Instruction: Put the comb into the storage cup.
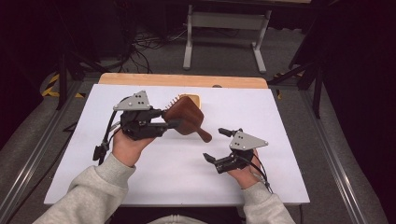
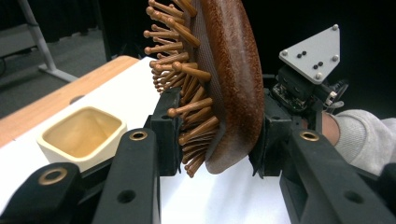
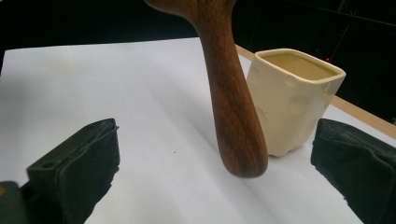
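Observation:
A brown wooden hairbrush (image 1: 187, 116) with wooden bristles hangs above the white table (image 1: 163, 172). My left gripper (image 1: 170, 119) is shut on its oval head. In the left gripper view the pads press the bristle side and the smooth back of the brush (image 2: 229, 79). The handle slants down to the right, and its rounded end (image 3: 231, 102) hangs just ahead of my right gripper (image 3: 215, 172). That gripper (image 1: 215, 144) stands open, jaws wide apart, touching nothing. A cream square cup (image 1: 195, 99) stands behind the brush, empty inside (image 2: 81, 135).
A bare wooden strip (image 1: 182, 80) runs along the table's far edge. Beyond it on the floor stand a white metal frame (image 1: 224, 32) and loose cables. White tabletop stretches to the left and front of both hands.

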